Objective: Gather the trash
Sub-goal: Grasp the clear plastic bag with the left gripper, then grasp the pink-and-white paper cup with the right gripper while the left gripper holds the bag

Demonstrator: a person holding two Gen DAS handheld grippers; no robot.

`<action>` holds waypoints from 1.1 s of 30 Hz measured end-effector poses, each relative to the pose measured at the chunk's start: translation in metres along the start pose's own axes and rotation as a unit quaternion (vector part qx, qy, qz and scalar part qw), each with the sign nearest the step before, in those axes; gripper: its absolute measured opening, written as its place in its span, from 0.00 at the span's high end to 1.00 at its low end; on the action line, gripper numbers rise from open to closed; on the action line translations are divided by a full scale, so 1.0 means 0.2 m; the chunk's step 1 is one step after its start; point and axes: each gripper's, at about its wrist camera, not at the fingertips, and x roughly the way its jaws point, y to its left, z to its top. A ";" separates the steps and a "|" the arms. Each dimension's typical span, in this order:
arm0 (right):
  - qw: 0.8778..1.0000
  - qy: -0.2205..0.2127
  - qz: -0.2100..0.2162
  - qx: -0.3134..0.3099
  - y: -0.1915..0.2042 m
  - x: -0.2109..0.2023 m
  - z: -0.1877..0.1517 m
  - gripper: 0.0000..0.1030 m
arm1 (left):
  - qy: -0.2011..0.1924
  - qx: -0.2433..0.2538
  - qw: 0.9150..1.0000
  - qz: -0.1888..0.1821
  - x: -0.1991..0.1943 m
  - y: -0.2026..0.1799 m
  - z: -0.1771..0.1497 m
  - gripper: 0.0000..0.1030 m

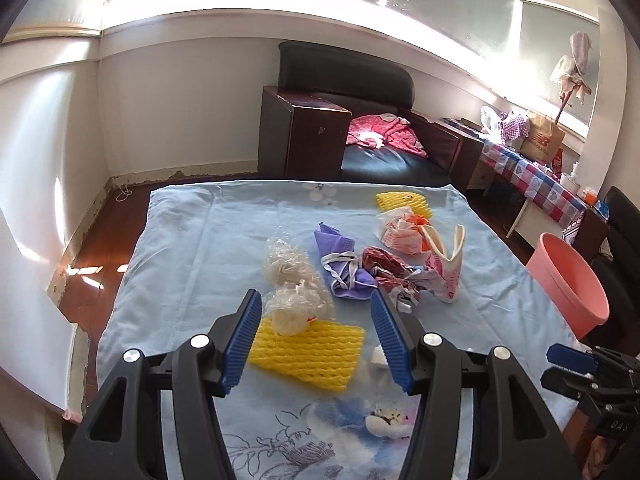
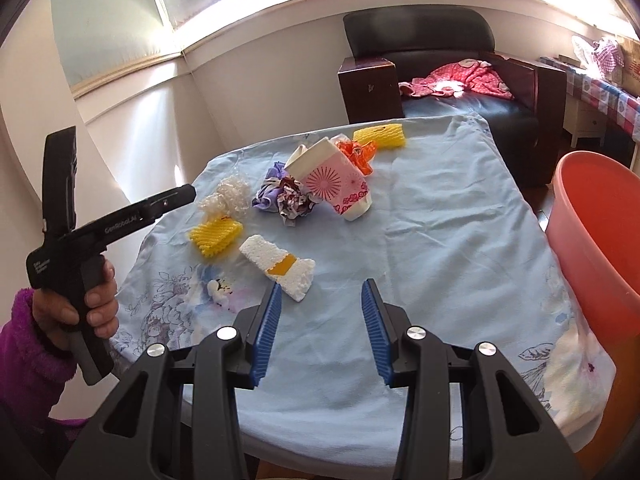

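Observation:
Trash lies scattered on a table under a light blue floral cloth (image 1: 192, 248). My left gripper (image 1: 315, 296) is open above a yellow foam net (image 1: 308, 354) and a wad of clear plastic (image 1: 294, 280), touching neither. Beyond them lie a purple mask (image 1: 342, 264), a crumpled red-white wrapper (image 1: 394, 272), a pink paper carton (image 1: 444, 268) and an orange-white wrapper (image 1: 402, 230). My right gripper (image 2: 322, 285) is open and holds nothing. It hovers just right of a white foam chunk (image 2: 280, 268) with yellow tape. A pink bin (image 2: 592, 232) stands at the table's right edge.
A second yellow foam net (image 2: 380, 136) lies at the far edge of the cloth. A hand in a purple sleeve (image 2: 92, 304) holds the left gripper (image 2: 188, 194) over the table's left side. A dark armchair (image 1: 344, 92) and a cluttered side table (image 1: 532, 176) stand behind.

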 end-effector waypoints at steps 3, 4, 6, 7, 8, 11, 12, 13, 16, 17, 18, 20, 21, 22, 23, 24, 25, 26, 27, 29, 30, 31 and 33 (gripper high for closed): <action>1.000 0.005 -0.002 -0.003 0.01 0.02 0.01 0.59 | 0.007 -0.013 1.000 0.003 0.07 0.03 0.03 0.47; 1.000 0.005 -0.004 -0.003 0.01 0.03 0.02 0.59 | 0.012 -0.015 1.000 0.004 0.09 0.04 0.03 0.47; 1.000 0.008 -0.006 -0.002 0.01 0.04 0.04 0.59 | 0.018 -0.021 1.000 0.008 0.13 0.05 0.03 0.47; 1.000 0.009 -0.005 -0.001 0.01 0.05 0.04 0.59 | 0.022 -0.024 0.999 0.007 0.14 0.06 0.03 0.47; 1.000 0.011 -0.006 -0.001 0.01 0.05 0.05 0.59 | 0.026 -0.028 0.999 0.006 0.15 0.07 0.03 0.47; 1.000 0.010 -0.007 -0.001 0.02 0.08 0.10 0.59 | 0.032 -0.024 0.999 0.001 0.18 0.08 0.03 0.51; 1.000 0.009 -0.007 -0.001 0.03 0.08 0.11 0.59 | 0.036 -0.022 0.999 0.001 0.19 0.08 0.02 0.56; 1.000 0.007 -0.006 0.000 0.03 0.09 0.13 0.59 | 0.042 -0.023 0.999 -0.001 0.20 0.09 0.02 0.59; 1.000 0.003 -0.007 -0.002 0.05 0.11 0.18 0.59 | 0.055 -0.031 0.998 -0.014 0.22 0.11 0.01 0.67; 1.000 0.001 -0.008 -0.003 0.05 0.12 0.20 0.59 | 0.057 -0.034 0.998 -0.017 0.23 0.12 0.01 0.70; 1.000 -0.001 -0.008 -0.004 0.06 0.13 0.22 0.59 | 0.058 -0.037 0.997 -0.021 0.23 0.13 0.00 0.77; 1.000 -0.004 -0.008 -0.006 0.07 0.15 0.26 0.59 | 0.058 -0.040 0.997 -0.027 0.23 0.14 0.00 0.80; 1.000 -0.006 -0.010 -0.008 0.07 0.15 0.28 0.59 | 0.056 -0.041 0.997 -0.028 0.22 0.15 0.00 0.82; 1.000 -0.008 -0.012 -0.009 0.07 0.16 0.30 0.59 | 0.054 -0.041 0.997 -0.031 0.21 0.15 0.00 0.83; 1.000 -0.011 -0.014 -0.010 0.07 0.17 0.33 0.59 | 0.050 -0.041 0.997 -0.033 0.20 0.15 0.01 0.84; 1.000 -0.014 -0.016 -0.010 0.07 0.18 0.35 0.59 | 0.047 -0.043 0.997 -0.034 0.19 0.15 0.01 0.84; 1.000 -0.017 -0.017 -0.009 0.06 0.19 0.38 0.59 | 0.046 -0.045 0.997 -0.037 0.18 0.16 0.01 0.84; 1.000 -0.020 -0.016 -0.007 0.06 0.20 0.41 0.59 | 0.044 -0.048 0.997 -0.038 0.17 0.16 0.01 0.85; 1.000 -0.023 -0.016 -0.002 0.06 0.21 0.43 0.59 | 0.044 -0.049 0.997 -0.040 0.17 0.16 0.01 0.85; 1.000 -0.022 -0.011 0.006 0.07 0.24 0.47 0.59 | 0.044 -0.051 0.997 -0.043 0.15 0.16 0.01 0.85; 1.000 -0.021 -0.007 0.010 0.07 0.26 0.48 0.59 | 0.041 -0.053 0.997 -0.045 0.14 0.17 0.01 0.85; 1.000 -0.019 -0.005 0.011 0.08 0.28 0.48 0.59 | 0.039 -0.055 0.997 -0.048 0.13 0.17 0.02 0.85; 1.000 -0.012 -0.008 0.006 0.11 0.33 0.48 0.59 | 0.035 -0.060 0.996 -0.053 0.11 0.18 0.03 0.85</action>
